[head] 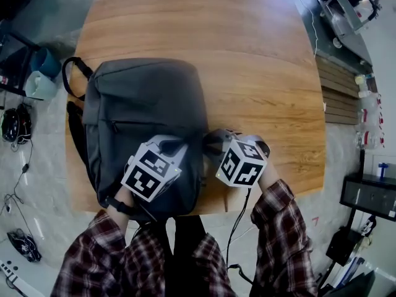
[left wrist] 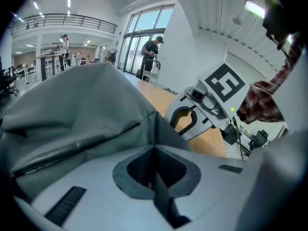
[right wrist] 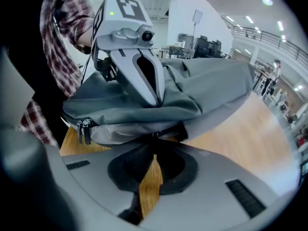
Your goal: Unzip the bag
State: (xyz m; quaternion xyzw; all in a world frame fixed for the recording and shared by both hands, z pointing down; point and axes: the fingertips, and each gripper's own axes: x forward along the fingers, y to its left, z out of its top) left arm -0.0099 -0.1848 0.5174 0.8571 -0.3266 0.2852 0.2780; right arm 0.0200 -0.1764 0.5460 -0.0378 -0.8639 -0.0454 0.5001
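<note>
Head view shows the bag (head: 145, 113) flat on the worktop (head: 247, 54), still zipped. Left gripper (left wrist: 154, 149) jaws clamp its fabric; right gripper (right wrist: 154, 152) jaws sit together at its edge, zipper pulls (right wrist: 84, 127) untouched.

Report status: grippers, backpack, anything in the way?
Left gripper shut on backpack fabric. Right gripper shut on dark tab at backpack edge. Two zipper pulls together, ungripped. Nothing blocking.

Head view overhead; gripper views share the bag (head: 145, 116).
</note>
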